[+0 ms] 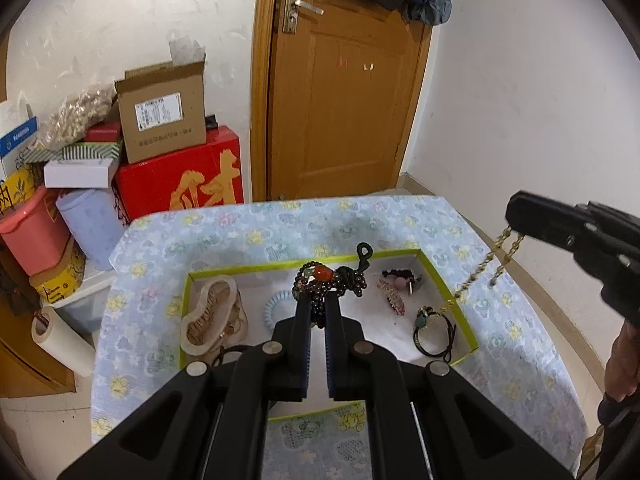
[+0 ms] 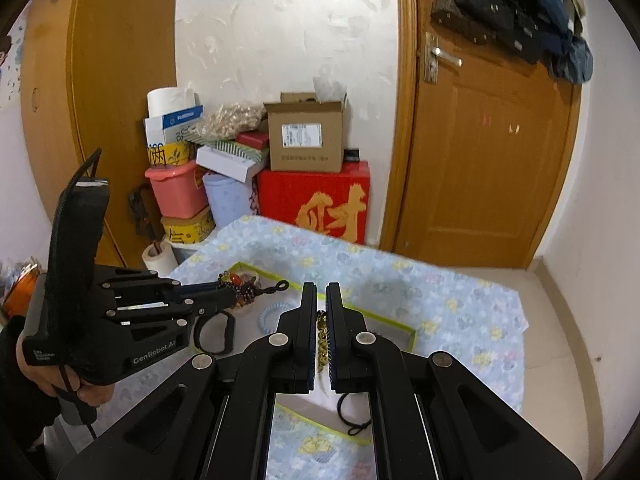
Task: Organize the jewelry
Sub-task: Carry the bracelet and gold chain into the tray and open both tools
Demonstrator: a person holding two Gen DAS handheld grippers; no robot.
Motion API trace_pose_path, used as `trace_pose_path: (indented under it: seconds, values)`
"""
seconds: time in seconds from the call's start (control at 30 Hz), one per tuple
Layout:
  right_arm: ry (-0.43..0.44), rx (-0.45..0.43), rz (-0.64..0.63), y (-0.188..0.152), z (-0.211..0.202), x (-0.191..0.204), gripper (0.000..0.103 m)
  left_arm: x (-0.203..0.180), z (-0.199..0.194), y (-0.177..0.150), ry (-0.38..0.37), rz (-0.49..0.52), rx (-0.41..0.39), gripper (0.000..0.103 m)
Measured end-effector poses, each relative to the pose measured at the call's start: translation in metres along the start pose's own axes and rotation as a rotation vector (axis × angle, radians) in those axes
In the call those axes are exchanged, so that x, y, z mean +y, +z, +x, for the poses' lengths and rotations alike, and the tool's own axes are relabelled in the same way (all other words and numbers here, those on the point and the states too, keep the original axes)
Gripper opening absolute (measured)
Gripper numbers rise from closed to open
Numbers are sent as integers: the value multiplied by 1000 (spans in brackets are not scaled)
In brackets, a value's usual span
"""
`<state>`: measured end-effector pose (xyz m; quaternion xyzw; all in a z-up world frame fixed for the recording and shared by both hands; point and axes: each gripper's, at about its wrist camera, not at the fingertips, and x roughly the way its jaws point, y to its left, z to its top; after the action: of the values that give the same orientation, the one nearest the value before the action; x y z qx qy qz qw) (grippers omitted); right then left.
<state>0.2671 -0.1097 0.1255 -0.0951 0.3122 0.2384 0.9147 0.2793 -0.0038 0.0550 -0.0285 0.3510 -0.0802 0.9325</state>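
From the left wrist view, the left hand-held gripper point(image 1: 318, 300) is clamping a dark beaded bracelet point(image 1: 320, 278) above the green-rimmed tray point(image 1: 448, 280) on the desk point(image 1: 224, 220). At the far right, the right hand-held gripper point(image 1: 516, 220) is pinching a gold chain point(image 1: 480, 272) whose lower end is dangling near a hair tie point(image 1: 434, 332) in the tray.

From the right wrist view, the right hand-held gripper point(image 2: 321, 300) is pressing together on the gold chain point(image 2: 321, 340), while the left hand-held gripper point(image 2: 224, 298) is holding the beads point(image 2: 244, 286) at the left. The trailing chain is likely to snag that hair tie if lifted, dragging it out.
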Motion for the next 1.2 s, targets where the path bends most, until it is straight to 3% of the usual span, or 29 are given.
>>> trace_pose_path:
  seconds: [0.27,0.7,0.87,1.0,1.2]
  values:
    - [23,132,62,-40,46,-14,4,-2,34,-25,-10,-2,92,6]
    - [43,270,128,-79,87,-29,5,-2,56,-49,-28,-4,154,6]
    - [41,296,128,-83,91,-29,5,-2,59,-51,-38,-2,157,7]
    - [42,293,128,-83,90,-28,17,-2,58,-54,-42,-6,160,7]
    - [36,276,137,-85,78,-29,18,-4,47,-56,-48,2,146,12]
